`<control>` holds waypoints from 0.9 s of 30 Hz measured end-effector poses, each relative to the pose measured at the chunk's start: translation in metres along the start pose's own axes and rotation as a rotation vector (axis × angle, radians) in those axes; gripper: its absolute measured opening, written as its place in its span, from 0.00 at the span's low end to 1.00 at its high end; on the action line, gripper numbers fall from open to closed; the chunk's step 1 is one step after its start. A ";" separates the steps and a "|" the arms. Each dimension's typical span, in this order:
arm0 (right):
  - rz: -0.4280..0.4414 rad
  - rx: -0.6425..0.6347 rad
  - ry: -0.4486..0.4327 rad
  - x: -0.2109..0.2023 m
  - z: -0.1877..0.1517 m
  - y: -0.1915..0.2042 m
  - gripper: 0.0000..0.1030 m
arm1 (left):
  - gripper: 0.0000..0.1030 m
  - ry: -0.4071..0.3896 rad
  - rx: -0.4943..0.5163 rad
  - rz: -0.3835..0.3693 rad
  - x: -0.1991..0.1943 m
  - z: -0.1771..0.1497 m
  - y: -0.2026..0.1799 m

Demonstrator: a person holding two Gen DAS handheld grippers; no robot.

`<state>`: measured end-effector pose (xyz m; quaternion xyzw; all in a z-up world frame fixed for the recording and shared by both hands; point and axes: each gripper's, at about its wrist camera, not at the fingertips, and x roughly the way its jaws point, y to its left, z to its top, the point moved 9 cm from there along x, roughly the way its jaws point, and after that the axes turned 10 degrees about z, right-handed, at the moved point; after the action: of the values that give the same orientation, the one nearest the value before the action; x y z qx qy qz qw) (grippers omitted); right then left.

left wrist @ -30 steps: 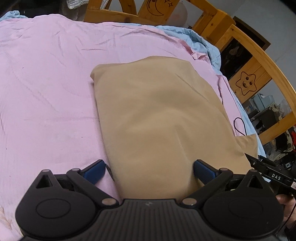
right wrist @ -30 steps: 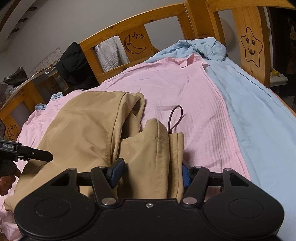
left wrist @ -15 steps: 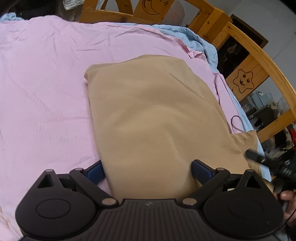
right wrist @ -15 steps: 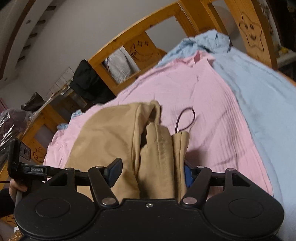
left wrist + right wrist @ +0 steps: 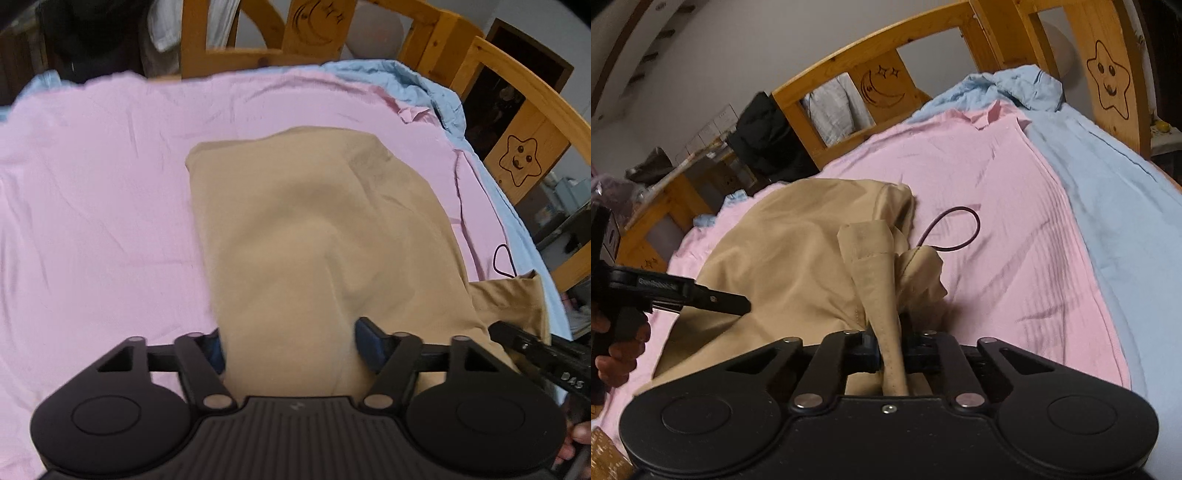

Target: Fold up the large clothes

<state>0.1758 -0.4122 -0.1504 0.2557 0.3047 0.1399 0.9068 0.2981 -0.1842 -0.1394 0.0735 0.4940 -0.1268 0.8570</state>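
Tan garment [image 5: 317, 236] lies spread on a pink sheet [image 5: 92, 206] that covers most of a bed, with a light blue sheet [image 5: 1126, 206] along the far side and bunched near the wooden bed frame [image 5: 886, 85], whose panels carry a carved moon and a smiling star. The left gripper [image 5: 291, 343] points steeply down over the near edge of the garment; its jaws are closing with a wide band of the cloth between the blue pads [image 5: 369, 343], though the blur hides whether they press on it. The right gripper [image 5: 890, 350] has its jaws almost together, pinching a narrow folded strip of the garment, which stands up from the pads in a stiff seamed flap. Beside that flap a dark cord [image 5: 956, 229] loops out onto the pink sheet. In the right wrist view the left gripper shows at the left edge, held by a hand [image 5: 617, 343]. Dark clothing [image 5: 764, 140] hangs over the frame beyond the bed.
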 end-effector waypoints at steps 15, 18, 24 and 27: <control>0.097 0.041 -0.001 0.009 0.026 0.023 0.58 | 0.55 -0.034 0.003 -0.024 -0.006 -0.002 0.006; 0.177 0.084 0.042 0.026 0.035 0.003 0.80 | 0.58 -0.023 -0.016 -0.044 0.002 -0.005 0.014; 0.311 0.198 0.110 0.052 0.027 -0.020 0.80 | 0.66 -0.010 -0.038 -0.084 0.014 -0.011 0.024; 0.360 0.138 0.135 0.052 0.024 -0.008 0.82 | 0.70 -0.010 -0.035 -0.091 0.017 -0.011 0.024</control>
<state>0.2318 -0.4070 -0.1629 0.3575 0.3229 0.2952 0.8251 0.3037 -0.1612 -0.1600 0.0350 0.4947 -0.1574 0.8540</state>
